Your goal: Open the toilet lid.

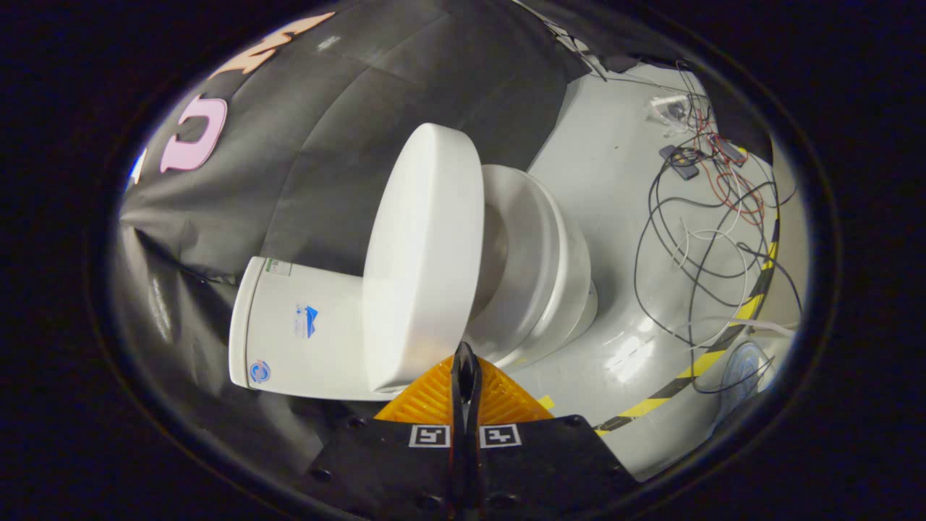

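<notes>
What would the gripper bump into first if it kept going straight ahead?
Probably the raised white plastic toilet lid. The gripper has its fingers closed together, tips right at the lid's edge, though depth is hard to judge. Beyond it sits the white toilet seat.

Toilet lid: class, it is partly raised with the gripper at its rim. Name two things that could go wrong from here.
1. The gripper has its fingers closed together against the edge of the toilet lid, not clamped on it, so the lid might slip off and drop back onto the seat.
2. Loose cables lie on the floor beside the toilet; a person stepping there might trip.
</notes>
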